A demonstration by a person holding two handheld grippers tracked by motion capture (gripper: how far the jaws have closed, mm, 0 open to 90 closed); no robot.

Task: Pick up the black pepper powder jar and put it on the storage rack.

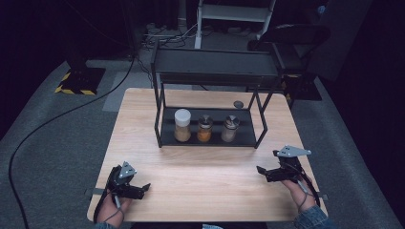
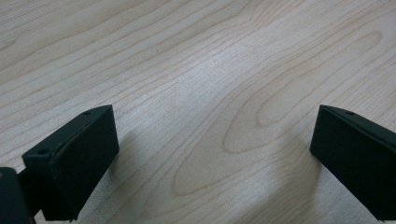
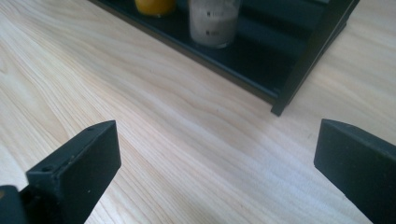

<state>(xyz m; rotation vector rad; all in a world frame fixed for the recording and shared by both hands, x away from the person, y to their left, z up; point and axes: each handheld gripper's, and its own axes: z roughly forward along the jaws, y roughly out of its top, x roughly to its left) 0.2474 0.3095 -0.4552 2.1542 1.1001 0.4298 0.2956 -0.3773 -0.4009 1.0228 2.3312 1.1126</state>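
High view: your left hand-held gripper [image 1: 135, 189] rests at the near left of the worktop [image 1: 200, 191], your right hand-held gripper [image 1: 270, 172] at the near right, both well apart from the black rack [image 1: 210, 138] at the far middle. Three jars stand in a row on its lower shelf: a white-capped jar [image 1: 182, 125] of tan powder on the left, an orange-filled jar [image 1: 205, 129] in the middle, a pale-filled jar [image 1: 230, 129] on the right. A small dark round thing [image 1: 238, 104] lies just behind the rack.

Left gripper view: jaws spread wide over bare wood grain [image 2: 210, 93], pinching nothing.

Right gripper view: jaws likewise spread and empty, aimed at the rack's near right corner post [image 3: 303, 65]. The pale-filled jar [image 3: 214, 23] stands closest, the orange-filled jar [image 3: 154, 5] beside it.

Expect the jars to be rigid, smooth-walled and probably glass, so slippery and breakable, with modest weight from the fill. You would likely do best gripping the pale-filled jar across its body below the cap, mindful of the upper shelf [image 1: 215, 62] overhead.
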